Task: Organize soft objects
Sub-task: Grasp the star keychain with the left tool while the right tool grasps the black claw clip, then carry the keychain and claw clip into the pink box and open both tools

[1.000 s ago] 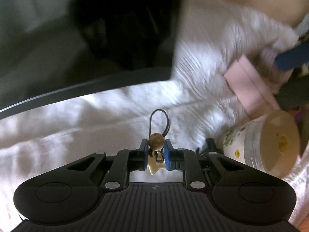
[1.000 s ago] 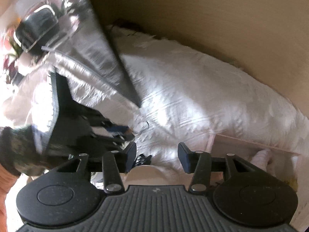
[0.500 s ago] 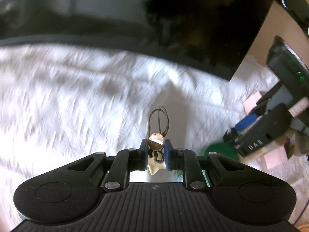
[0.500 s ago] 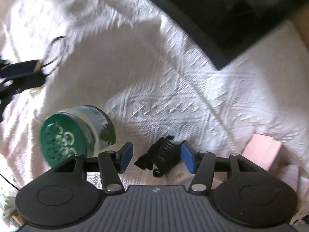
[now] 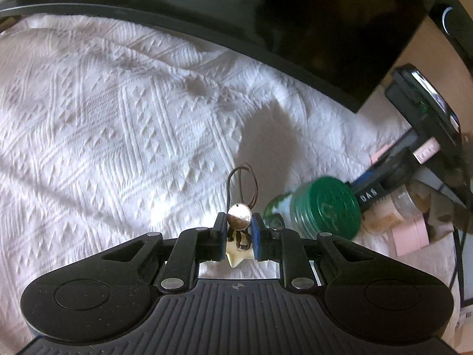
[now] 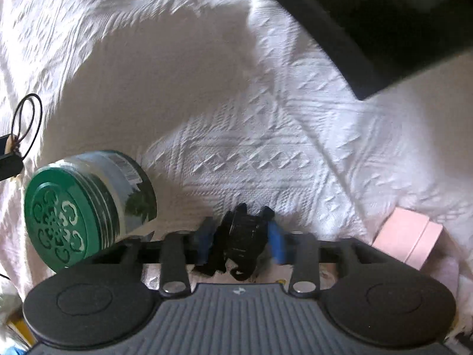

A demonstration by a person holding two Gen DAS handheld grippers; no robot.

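My left gripper (image 5: pixel 239 235) is shut on a small hair tie with a round bronze bead (image 5: pixel 239 220), a cream star charm and a thin brown elastic loop that sticks out ahead. It hovers over the white textured cloth (image 5: pixel 118 124). My right gripper (image 6: pixel 241 238) is closed around a black claw hair clip (image 6: pixel 242 236), which fills the gap between the blue pads. The left gripper's tip and the elastic loop (image 6: pixel 28 124) show at the left edge of the right wrist view.
A green-lidded jar (image 6: pixel 85 207) lies on its side between the grippers; it also shows in the left wrist view (image 5: pixel 323 207). A pink box (image 6: pixel 409 238) sits to the right. A black monitor (image 5: pixel 266 6) stands behind. Clutter (image 5: pixel 425 159) lies at the far right.
My right gripper closed from open onto the black hair clip. The left gripper swung across the cloth with the hair tie still held, and the green jar came closer in view.
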